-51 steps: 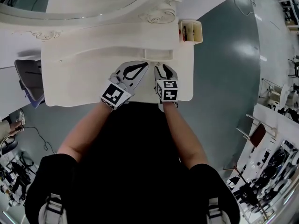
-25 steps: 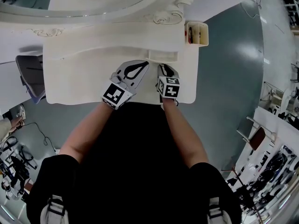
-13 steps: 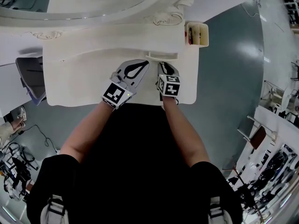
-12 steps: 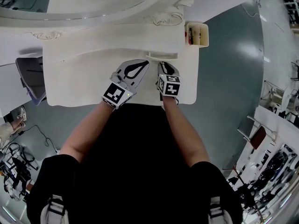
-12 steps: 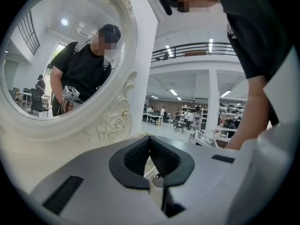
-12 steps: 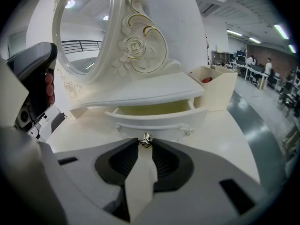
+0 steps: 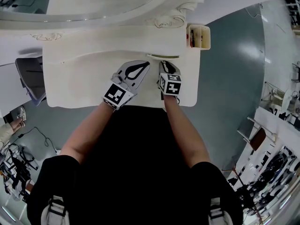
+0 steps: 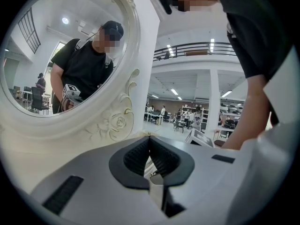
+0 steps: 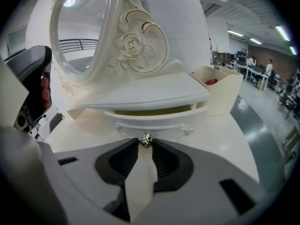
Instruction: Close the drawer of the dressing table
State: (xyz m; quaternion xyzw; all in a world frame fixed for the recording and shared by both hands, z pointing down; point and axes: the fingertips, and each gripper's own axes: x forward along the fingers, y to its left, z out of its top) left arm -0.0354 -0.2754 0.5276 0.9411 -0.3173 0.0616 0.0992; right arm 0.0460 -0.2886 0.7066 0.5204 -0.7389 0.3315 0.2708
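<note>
The white dressing table (image 7: 79,83) has a small drawer (image 7: 164,56) under its raised shelf, open by only a thin slit. In the right gripper view the drawer front (image 9: 154,119) shows a narrow yellowish gap above it. My right gripper (image 7: 167,68) is shut on the drawer's small metal knob (image 9: 146,139), which sits pinched between the jaw tips (image 9: 146,144). My left gripper (image 7: 143,64) hovers just left of it over the tabletop, jaws shut with nothing between them (image 8: 149,137).
A cream organiser box (image 7: 199,35) with pens stands at the table's back right corner (image 9: 220,90). The oval mirror with its carved frame (image 8: 115,121) rises behind the shelf. A grey chair (image 7: 28,78) stands left of the table. Grey floor lies to the right.
The drawer has slid back under the shelf, from clearly sticking out to a thin slit. My right gripper moved with it toward the mirror. The left gripper kept still.
</note>
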